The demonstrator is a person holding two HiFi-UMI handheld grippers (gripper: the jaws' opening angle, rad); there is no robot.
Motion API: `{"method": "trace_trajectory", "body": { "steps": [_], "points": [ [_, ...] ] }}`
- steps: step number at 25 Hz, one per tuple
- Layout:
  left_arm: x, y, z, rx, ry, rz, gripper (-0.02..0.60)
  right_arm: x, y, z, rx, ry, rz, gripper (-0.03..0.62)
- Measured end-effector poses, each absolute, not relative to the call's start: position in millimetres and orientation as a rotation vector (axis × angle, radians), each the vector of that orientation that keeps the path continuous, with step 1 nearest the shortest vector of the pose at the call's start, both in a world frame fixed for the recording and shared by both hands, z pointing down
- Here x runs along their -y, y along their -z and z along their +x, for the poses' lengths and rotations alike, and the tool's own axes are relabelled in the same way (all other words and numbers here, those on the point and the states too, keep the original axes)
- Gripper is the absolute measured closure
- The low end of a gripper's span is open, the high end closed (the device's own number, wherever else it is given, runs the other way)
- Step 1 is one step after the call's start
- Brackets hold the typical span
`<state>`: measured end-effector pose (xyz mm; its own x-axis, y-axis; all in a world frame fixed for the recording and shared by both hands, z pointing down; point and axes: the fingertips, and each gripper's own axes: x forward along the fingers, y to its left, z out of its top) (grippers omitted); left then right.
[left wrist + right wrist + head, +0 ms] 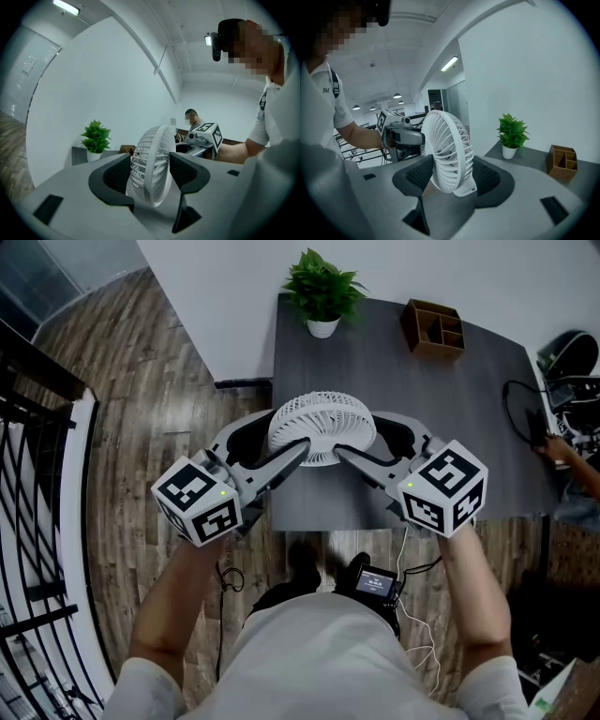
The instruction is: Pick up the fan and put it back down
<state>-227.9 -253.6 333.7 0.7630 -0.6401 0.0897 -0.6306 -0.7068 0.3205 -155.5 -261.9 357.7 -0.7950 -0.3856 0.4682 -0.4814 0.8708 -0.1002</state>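
Note:
A white round fan (322, 426) with a slatted grille stands upright over the near left part of the dark grey table (403, 381). My left gripper (286, 432) grips its left rim and my right gripper (361, 435) its right rim. In the left gripper view the fan (152, 164) fills the gap between the dark pads (117, 174) of my left gripper (152, 180). The right gripper view shows the fan (447, 152) and its small foot clasped by my right gripper (447, 180). Whether the foot rests on the table is hidden.
A potted green plant (323, 292) and a wooden organizer (434, 327) stand at the table's far edge. Black cables (525, 413) and another person's arm (572, 460) are at the right end. A black railing (37, 474) runs along the left over the wood floor.

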Motion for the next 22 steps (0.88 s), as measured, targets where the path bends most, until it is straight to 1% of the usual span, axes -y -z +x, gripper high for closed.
{"method": "trace_trajectory", "body": {
  "steps": [22],
  "points": [
    [296.1,-363.5,-218.1,0.943,-0.08,2.658,0.308,303.7,-388.2,-146.7,2.525,-0.308,0.667,0.33]
  ]
}}
